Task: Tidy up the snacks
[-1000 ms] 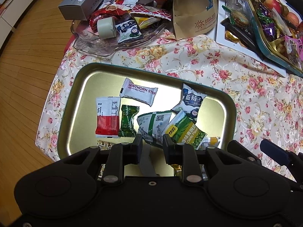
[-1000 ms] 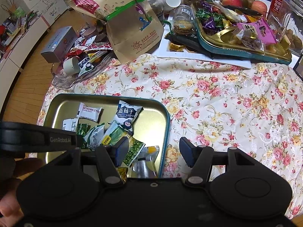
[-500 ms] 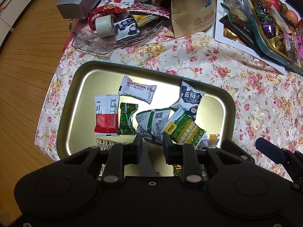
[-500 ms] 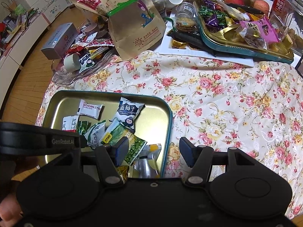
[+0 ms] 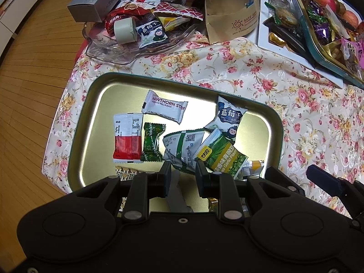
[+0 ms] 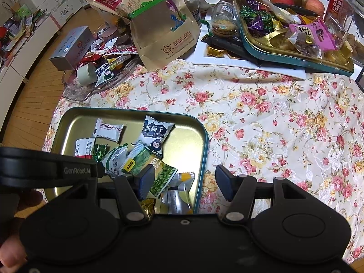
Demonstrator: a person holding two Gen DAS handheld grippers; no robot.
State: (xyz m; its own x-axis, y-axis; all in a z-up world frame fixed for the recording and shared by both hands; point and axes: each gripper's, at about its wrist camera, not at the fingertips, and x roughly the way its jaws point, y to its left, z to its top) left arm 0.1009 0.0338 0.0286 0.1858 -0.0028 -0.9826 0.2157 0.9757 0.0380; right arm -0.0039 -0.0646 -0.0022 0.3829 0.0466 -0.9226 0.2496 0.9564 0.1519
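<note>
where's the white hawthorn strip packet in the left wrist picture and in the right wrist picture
Left wrist: hawthorn strip packet sits upper centre of the gold tray, beyond the red and white packet.
Right wrist: the same packet lies far left, at the tray's back-left.
Shared landmark: the blueberry packet to its right.

A table draped in a floral cloth (image 6: pixel 261 122) carries everything. At lower left of the right wrist view a gold tin tray (image 6: pixel 203 150) with a teal rim lies flat on the cloth. At upper left a clear glass dish (image 5: pixel 109 50) sits on the cloth's edge. A tan paper snack bag (image 6: pixel 159 31) stands at upper centre. At upper right a white board (image 6: pixel 250 64) lies partly on the cloth, bearing a second teal-rimmed tray (image 6: pixel 295 56). Wooden floor (image 5: pixel 27 72) shows at left.
</note>
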